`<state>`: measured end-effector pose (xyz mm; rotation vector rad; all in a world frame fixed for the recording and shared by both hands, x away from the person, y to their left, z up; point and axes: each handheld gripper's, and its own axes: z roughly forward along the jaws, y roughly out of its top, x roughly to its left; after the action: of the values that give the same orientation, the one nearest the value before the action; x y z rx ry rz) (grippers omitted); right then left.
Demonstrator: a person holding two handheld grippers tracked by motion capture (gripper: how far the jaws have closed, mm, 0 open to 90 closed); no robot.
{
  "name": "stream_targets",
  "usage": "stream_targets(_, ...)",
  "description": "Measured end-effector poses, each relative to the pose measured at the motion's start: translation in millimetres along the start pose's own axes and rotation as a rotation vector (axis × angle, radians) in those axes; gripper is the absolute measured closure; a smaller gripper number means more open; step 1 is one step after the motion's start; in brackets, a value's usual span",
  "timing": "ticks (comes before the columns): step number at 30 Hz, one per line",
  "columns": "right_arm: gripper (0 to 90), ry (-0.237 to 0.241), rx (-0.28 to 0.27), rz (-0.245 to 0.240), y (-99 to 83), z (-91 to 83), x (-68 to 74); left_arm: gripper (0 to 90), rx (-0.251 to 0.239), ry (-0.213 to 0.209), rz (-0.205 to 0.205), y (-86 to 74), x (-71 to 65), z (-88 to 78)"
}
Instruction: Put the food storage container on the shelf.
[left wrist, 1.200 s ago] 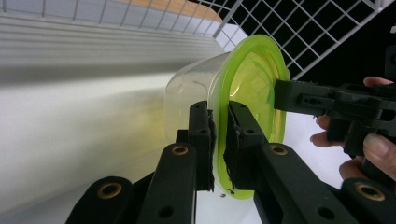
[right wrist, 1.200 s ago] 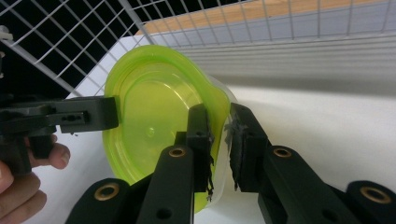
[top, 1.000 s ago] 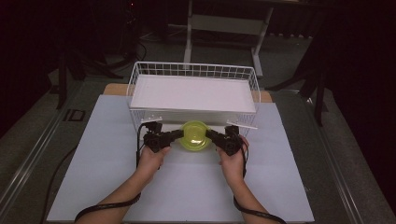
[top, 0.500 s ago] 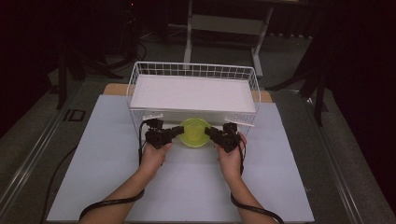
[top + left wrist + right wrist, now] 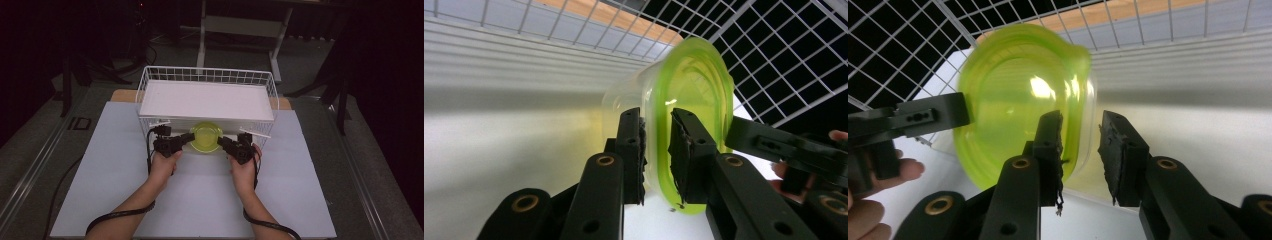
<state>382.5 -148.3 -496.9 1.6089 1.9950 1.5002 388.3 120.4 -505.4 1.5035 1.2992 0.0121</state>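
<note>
Claws (image 5: 186, 138) (image 5: 223, 142) have just been opening around green-lidded container (image 5: 205, 137) in wire basket (image 5: 150, 80).

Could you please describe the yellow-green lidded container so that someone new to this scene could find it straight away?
Start at the white wire basket standing on the pale table mat. At the middle of its near side, tipped on edge, is the clear plastic container. Its bright yellow-green lid is the one vivid colour among white, grey and black things.
</note>
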Motion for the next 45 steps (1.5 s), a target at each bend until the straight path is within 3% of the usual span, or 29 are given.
stream_targets(4, 69.6, -0.002, 0.003, -0.002, 0.9, 0.2, 0.6, 69.8, -0.006, -0.002, -0.003, -0.2, 1.6, 1.2)
stream_targets(5, 69.6, 0.0, 0.007, -0.003, 1.1, 0.5, 0.4, 69.8, 0.002, 0.005, 0.014, 0.9, 3.8, 1.9)
stream_targets(9, 69.6, 0.007, 0.01, -0.007, 0.3, 0.8, 1.4, 63.2, -0.012, 0.034, 0.016, 1.0, 2.5, 3.5)
stream_targets(12, 69.1, 0.009, 0.004, -0.007, -0.7, 0.1, 1.9, 57.5, -0.045, 0.066, 0.023, -1.7, -1.8, 2.3)
stream_targets(14, 67.7, 0.015, 0.0, -0.015, -1.8, -0.8, 1.8, 50.2, -0.061, 0.092, 0.07, -3.5, -3.2, 0.5)
stream_targets(19, 64.8, 0.021, 0.003, -0.048, -6.2, -1.7, 4.3, 42.0, -0.074, 0.145, 0.133, -8.0, -6.7, -1.8)
stream_targets(24, 64.3, 0.032, 0.008, -0.065, -10.3, -1.3, 7.0, 37.0, -0.056, 0.145, 0.118, -9.2, -2.3, -2.0)
stream_targets(27, 64.3, 0.043, 0.021, -0.064, -12.9, -1.3, 8.3, 37.2, -0.063, 0.153, 0.103, -9.5, 2.0, -2.0)
stream_targets(29, 64.3, 0.044, 0.025, -0.071, -14.5, -1.7, 9.0, 42.5, -0.068, 0.142, 0.055, -8.4, 6.3, -1.7)
stream_targets(30, 64.3, 0.045, 0.024, -0.074, -15.3, -1.9, 9.0, 42.9, -0.069, 0.148, 0.054, -7.9, 6.5, -1.2)
stream_targets(33, 64.4, 0.041, 0.03, -0.084, -17.1, -2.3, 8.8, 42.5, -0.078, 0.179, 0.101, -6.6, 2.2, -1.5)
stream_targets(35, 64.4, 0.043, 0.033, -0.084, -17.5, -2.9, 8.6, 40.2, -0.116, 0.164, 0.129, -7.2, -1.3, -5.8)
stream_targets(36, 64.3, 0.041, 0.032, -0.09, -17.8, -3.4, 8.3, 40.1, -0.116, 0.181, 0.147, -8.1, -4.3, -6.9)
stream_targets(37, 64.4, 0.041, 0.034, -0.092, -17.9, -3.8, 8.1, 39.7, -0.115, 0.179, 0.164, -9.7, -6.4, -7.9)
stream_targets(38, 64.4, 0.04, 0.037, -0.095, -18.0, -4.0, 7.6, 35.9, -0.113, 0.144, 0.193, -12.1, -7.2, -9.9)
stream_targets(39, 64.4, 0.039, 0.036, -0.094, -18.2, -4.5, 7.3, 31.6, -0.132, 0.147, 0.227, -14.9, -9.6, -12.2)
stream_targets(41, 64.4, 0.039, 0.033, -0.092, -18.3, -6.0, 7.2, 31.9, -0.146, 0.197, 0.253, -19.0, -15.1, -16.0)
stream_targets(42, 64.4, 0.038, 0.03, -0.093, -18.4, -7.3, 7.2, 34.7, -0.163, 0.224, 0.257, -21.2, -17.4, -19.3)
stream_targets(43, 64.6, 0.037, 0.023, -0.095, -18.7, -8.7, 7.4, 43.8, -0.18, 0.243, 0.26, -23.2, -18.9, -22.9)
stream_targets(45, 64.8, 0.037, 0.02, -0.106, -19.1, -11.7, 8.2, 50.7, -0.196, 0.261, 0.235, -25.9, -19.5, -29.4)
